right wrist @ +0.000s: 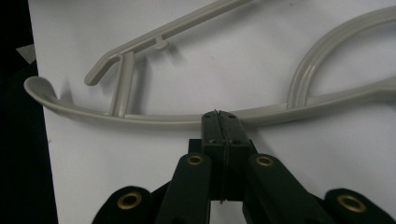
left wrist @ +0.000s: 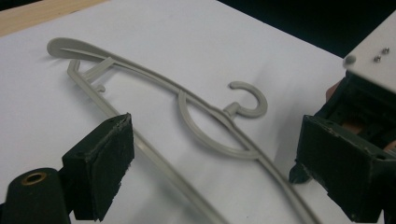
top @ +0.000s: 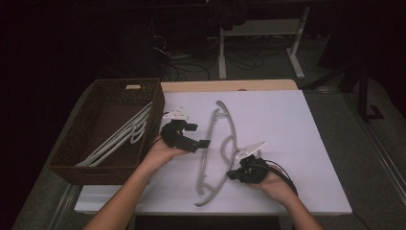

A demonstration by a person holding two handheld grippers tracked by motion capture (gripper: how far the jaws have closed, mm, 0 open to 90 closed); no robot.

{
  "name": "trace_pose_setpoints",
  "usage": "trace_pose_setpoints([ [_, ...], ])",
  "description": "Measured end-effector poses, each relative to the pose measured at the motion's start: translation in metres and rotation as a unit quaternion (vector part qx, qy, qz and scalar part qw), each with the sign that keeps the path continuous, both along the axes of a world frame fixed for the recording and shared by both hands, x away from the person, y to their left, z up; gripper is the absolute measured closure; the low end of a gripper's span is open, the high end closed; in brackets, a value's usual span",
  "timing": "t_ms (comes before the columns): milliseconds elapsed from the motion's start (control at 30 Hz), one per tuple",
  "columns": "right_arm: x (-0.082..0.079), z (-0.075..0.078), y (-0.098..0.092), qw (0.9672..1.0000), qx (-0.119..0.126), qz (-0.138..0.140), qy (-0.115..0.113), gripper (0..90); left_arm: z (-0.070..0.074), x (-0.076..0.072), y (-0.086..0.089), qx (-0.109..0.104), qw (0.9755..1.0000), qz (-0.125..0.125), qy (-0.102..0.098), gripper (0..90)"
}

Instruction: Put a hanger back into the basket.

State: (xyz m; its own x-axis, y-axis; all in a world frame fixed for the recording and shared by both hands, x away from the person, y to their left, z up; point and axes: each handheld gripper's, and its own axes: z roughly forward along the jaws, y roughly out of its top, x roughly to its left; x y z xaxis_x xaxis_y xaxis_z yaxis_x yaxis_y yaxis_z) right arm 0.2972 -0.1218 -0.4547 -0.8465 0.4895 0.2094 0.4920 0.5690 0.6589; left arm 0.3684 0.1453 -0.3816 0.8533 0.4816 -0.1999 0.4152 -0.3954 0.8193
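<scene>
Plainly a light thing to lift: grey plastic hanger [top: 232,129], lying flat on the white worktop [top: 297,143] between the two hands, just right of the wicker basket [top: 155,103] holding white hangers [top: 124,136]. Moulded in thin ribs, so probably stiff along its length yet springy under a twist; smooth and likely slick against flat pads; unlikely to break, though apt to pivot or swing if pinched far from the middle.

Left gripper [top: 197,135] spread wide, hovering over the straight lower bar [left wrist: 154,161], nothing pressed between the pads [left wrist: 109,168]. Right gripper [right wrist: 219,116] closed tight, pad against pad, tips right at the curved shoulder arm [right wrist: 154,119] near the lower end. No telling a pinch on a thin rib from mere contact.

Best taken near the neck, below the hook [left wrist: 250,100], for balance. Alternatively, held at both ends, one gripper on each, to stop any swinging. Worth closing across the flat of a rib rather than its rounded edge, and lifting level, given so little clearance under a part lying flush on the sheet.
</scene>
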Motion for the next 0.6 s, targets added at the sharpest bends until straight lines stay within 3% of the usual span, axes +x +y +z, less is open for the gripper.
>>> trace_pose_setpoints([
  [300, 0.008, 0.000, 0.035, 0.9996, 0.001, 0.026, -0.008, 88.6, -0.001, 0.000, 0.001, 0.004, 1.0000, 0.003, 0.004, 11.5],
  [433, 0.008, 0.005, 0.024, 0.9997, 0.010, 0.012, -0.017, 82.7, -0.005, -0.002, -0.001, 0.012, 0.9999, 0.003, 0.008, 12.1],
  [600, 0.008, 0.012, -0.003, 0.9986, 0.027, -0.034, -0.031, 68.9, -0.008, -0.008, -0.006, 0.024, 0.9997, 0.001, 0.010, 13.6],
])
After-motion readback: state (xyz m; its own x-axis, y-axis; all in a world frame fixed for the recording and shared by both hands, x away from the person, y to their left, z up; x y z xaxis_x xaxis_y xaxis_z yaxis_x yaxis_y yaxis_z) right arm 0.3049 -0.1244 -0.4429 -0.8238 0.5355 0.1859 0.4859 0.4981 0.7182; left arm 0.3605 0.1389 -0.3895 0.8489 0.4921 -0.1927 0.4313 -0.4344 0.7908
